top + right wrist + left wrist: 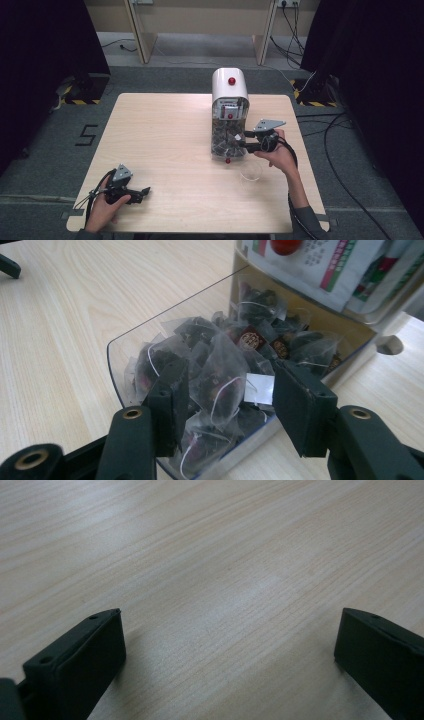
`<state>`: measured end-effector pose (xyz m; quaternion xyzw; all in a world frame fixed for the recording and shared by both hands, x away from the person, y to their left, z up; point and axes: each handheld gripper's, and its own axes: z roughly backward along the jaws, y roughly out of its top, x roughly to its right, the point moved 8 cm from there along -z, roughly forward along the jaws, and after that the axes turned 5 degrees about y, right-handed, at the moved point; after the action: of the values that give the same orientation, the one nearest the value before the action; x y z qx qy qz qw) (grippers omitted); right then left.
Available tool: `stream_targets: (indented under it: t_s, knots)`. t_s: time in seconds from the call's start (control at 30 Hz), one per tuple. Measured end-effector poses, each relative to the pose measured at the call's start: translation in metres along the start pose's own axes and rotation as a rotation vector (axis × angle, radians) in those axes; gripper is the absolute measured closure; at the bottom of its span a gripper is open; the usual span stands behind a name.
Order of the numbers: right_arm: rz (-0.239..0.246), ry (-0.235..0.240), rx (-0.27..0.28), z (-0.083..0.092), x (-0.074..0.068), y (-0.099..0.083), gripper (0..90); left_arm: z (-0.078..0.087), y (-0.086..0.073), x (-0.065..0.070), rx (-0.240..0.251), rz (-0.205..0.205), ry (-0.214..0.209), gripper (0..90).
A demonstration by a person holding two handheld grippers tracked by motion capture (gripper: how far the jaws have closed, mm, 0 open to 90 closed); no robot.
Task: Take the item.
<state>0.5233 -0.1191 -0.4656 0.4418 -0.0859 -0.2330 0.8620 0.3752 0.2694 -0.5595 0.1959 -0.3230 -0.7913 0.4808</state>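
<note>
Teabags (pixel 220 385) fill the clear drawer (pixel 117 347); right tool (pixel 230 400) straddles one.

Pale matt wood-grain table (pixel 225 555). Glossy white plastic dispenser (pixel 229 90) at twelve o'clock; its clear plastic drawer (pixel 120 385) holds translucent mesh tea bags (pixel 220 375). Matt black gripper pads (pixel 300 405).

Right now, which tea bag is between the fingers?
The see-through tea bag with the white paper tag, on top of the heap in the clear drawer. The right gripper straddles it.
</note>
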Motion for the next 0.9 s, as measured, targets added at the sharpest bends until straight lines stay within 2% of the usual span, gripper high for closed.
stream_targets:
  t_s: [0.2,0.33,0.5,0.9]
  knots:
    - [0.01,0.009,-0.013,-0.009,0.001,0.002,50.0,0.0,0.0,0.0,0.0,0.0,0.0,0.0]
    - [0.014,0.031,-0.038,-0.02,0.0,0.0,50.0,0.0,0.0,0.0,0.0,0.0,0.0,0.0]
    - [0.013,0.034,-0.067,-0.031,0.002,-0.003,49.7,0.0,0.0,0.0,0.0,0.0,0.0,0.0]
    - [0.011,0.032,-0.116,-0.042,0.004,-0.01,51.5,0.0,0.0,0.0,0.0,0.0,0.0,0.0]
